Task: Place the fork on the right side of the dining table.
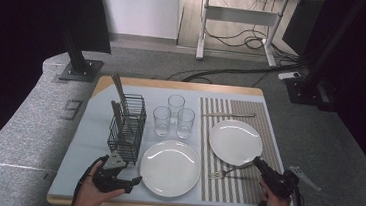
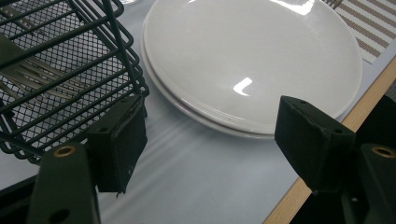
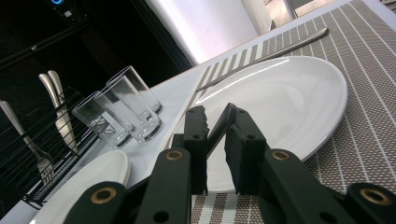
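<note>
A fork (image 1: 225, 173) lies on the striped placemat (image 1: 270, 137) in front of the right white plate (image 1: 235, 141). My right gripper (image 1: 257, 162) is shut on the end of its handle. In the right gripper view the pads of that gripper (image 3: 215, 122) squeeze a thin dark handle (image 3: 224, 116), with the plate (image 3: 280, 102) just beyond. My left gripper (image 1: 129, 172) stands open near the table's front edge, between the wire cutlery basket (image 1: 127, 128) and the left white plate (image 1: 169, 167). Nothing is between its jaws (image 2: 205, 126), only bare tabletop.
Three clear glasses (image 1: 174, 115) stand behind the left plate. A knife (image 1: 228, 115) lies at the far end of the placemat. The basket (image 2: 56, 70) holds several pieces of cutlery. The wooden front edge (image 2: 327, 154) runs close to the left gripper.
</note>
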{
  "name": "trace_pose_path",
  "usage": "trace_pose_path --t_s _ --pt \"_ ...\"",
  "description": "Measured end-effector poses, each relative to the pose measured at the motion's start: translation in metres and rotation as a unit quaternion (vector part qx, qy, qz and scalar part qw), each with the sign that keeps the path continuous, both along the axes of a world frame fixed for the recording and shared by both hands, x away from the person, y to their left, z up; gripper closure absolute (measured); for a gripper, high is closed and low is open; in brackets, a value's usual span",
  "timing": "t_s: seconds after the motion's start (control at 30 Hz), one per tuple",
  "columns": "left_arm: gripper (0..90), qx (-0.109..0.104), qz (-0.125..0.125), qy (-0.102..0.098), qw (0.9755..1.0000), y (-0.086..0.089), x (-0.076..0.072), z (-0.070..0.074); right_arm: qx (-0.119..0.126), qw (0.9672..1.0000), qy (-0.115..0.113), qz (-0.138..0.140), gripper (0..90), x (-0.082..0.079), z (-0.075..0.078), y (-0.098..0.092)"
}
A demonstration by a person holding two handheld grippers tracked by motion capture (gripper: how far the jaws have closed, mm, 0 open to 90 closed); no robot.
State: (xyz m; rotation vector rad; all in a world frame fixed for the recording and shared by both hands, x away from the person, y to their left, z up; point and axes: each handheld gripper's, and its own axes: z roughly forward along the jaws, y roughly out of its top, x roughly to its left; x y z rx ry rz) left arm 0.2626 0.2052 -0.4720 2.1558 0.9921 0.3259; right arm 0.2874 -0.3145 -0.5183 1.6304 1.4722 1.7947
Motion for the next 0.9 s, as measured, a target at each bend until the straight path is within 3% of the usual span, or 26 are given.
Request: trace_pose_path --t_s 0.9 --pt "25.4 0.002 -0.002 0.001 1.0000 -0.0018 0.0003 -0.0006 -0.013 0.9999 -0.001 -0.001 76.6 -0.0031 -0.0037 -0.0025"
